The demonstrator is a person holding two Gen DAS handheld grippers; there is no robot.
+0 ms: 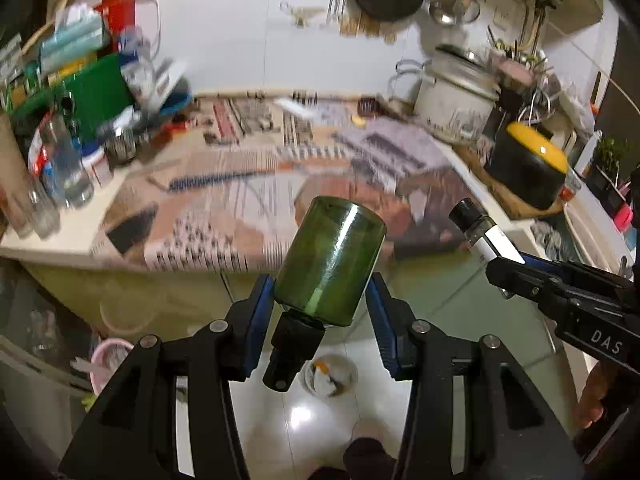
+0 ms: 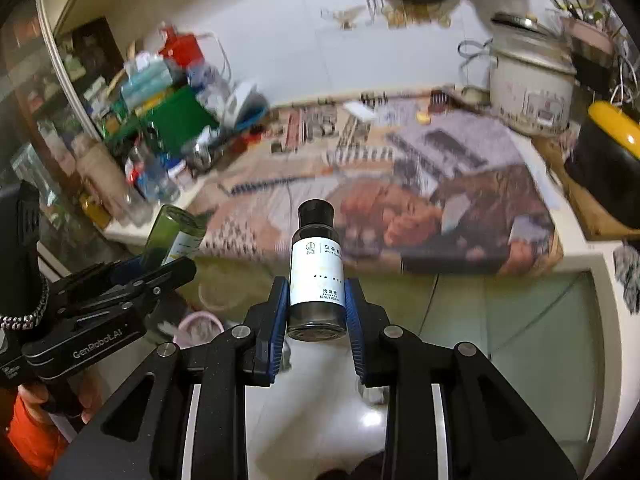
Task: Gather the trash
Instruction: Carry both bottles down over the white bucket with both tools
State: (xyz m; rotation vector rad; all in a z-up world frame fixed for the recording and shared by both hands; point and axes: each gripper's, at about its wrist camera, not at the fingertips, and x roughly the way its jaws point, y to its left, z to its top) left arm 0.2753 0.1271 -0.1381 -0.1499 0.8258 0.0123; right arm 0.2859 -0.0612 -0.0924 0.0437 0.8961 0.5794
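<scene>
The left gripper (image 1: 320,304) was closed partway on a green bottle (image 1: 330,258), its blue pads (image 1: 260,320) pressing the lower body from either side. The bottle was carried cap-down: its black cap (image 1: 290,354) pointed back toward the camera, below the pads, and its flat base tilted up and away, leaning slightly to the right. The right gripper (image 2: 316,312) stood nearly closed on a small clear bottle (image 2: 316,268) with a white label, its pads (image 2: 354,320) clamped on the bottom portion just above the base. That bottle stood almost upright between the fingers, its black cap (image 2: 316,212) at the far end, pointing away from the camera. In the left wrist view the small bottle (image 1: 482,232) showed to the right of the green one, near it but apart; in the right wrist view the green bottle (image 2: 174,236) appeared to the left in the other gripper's fingers. Both bottles were held in the air in front of a counter (image 1: 52,240) covered with newspaper (image 1: 248,200), over the glossy floor (image 1: 304,420). A white rice cooker (image 2: 530,88) and a green box (image 2: 180,116) sat on the counter beyond, well apart from either bottle.
</scene>
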